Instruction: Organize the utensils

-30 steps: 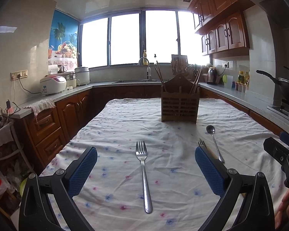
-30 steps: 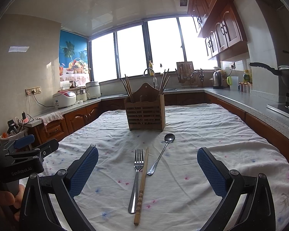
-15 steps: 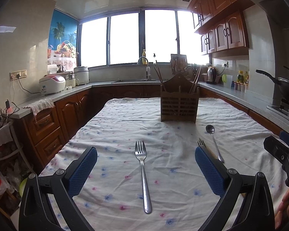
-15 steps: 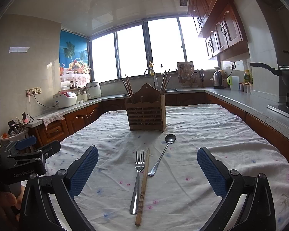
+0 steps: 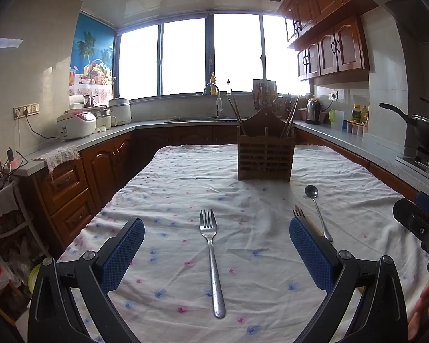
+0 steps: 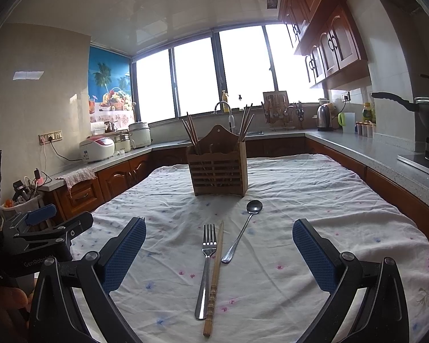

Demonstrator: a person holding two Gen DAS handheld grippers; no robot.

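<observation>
Fork (image 5: 211,257) is seen dead ahead between left gripper (image 5: 216,253) pads | handle lies nearest, tines away | both grippers are held open, empty

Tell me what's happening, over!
Left gripper open over one fork. Right gripper open over second fork beside chopstick. Spoon nearby. Path to holder clear.

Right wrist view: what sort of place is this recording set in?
A home kitchen, most likely. A sink faucet stands under the window, a rice cooker sits on the counter, and a cloth-covered table holds a wooden utensil holder.
</observation>
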